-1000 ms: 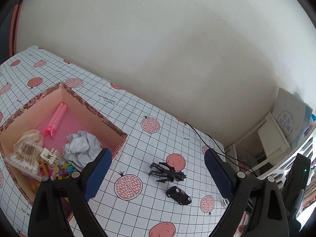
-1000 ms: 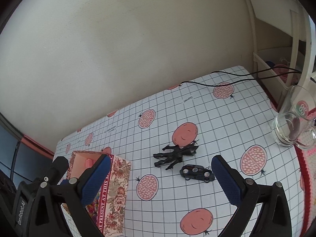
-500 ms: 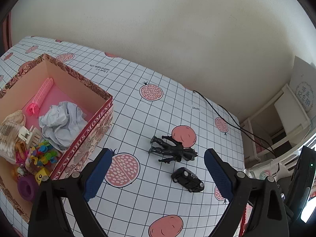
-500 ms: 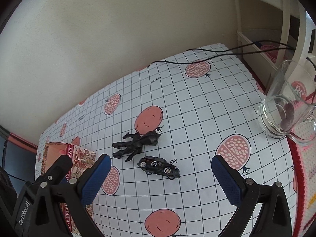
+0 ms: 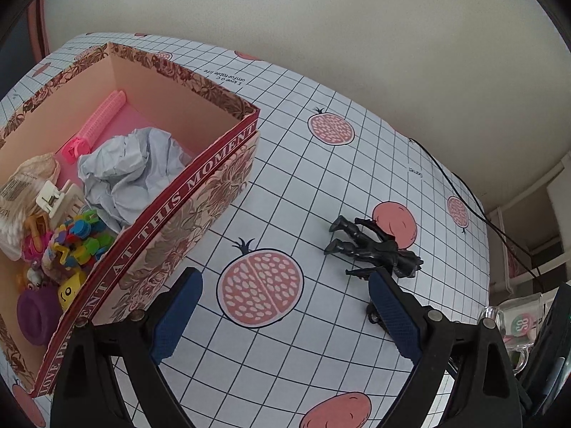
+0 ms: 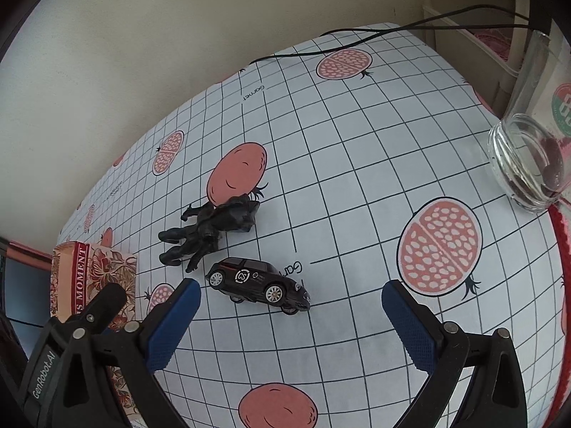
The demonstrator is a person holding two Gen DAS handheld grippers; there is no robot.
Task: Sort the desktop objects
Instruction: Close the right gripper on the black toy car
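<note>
A black toy figure (image 5: 374,249) (image 6: 210,226) lies on its side on the gridded tablecloth. Just beside it sits a black toy car (image 6: 258,281), mostly hidden behind a finger in the left wrist view. My right gripper (image 6: 291,301) hangs open just above and in front of the car, with nothing between its fingers. My left gripper (image 5: 283,294) is open too, low over the cloth between the box and the figure. The floral cardboard box (image 5: 200,174) (image 6: 91,278) at the left holds a pink roller, crumpled paper, cotton swabs and small colourful toys.
A glass mug (image 6: 531,164) stands at the table's right edge on a red-trimmed mat. A black cable (image 6: 392,32) runs across the far corner. A wall closes the table's far side, and white shelving (image 5: 556,192) stands past the right end.
Both grippers have dropped lower and moved forward: the car and figure loom much larger in the right wrist view, and the box has closed in on the left gripper. Nothing was grasped.
</note>
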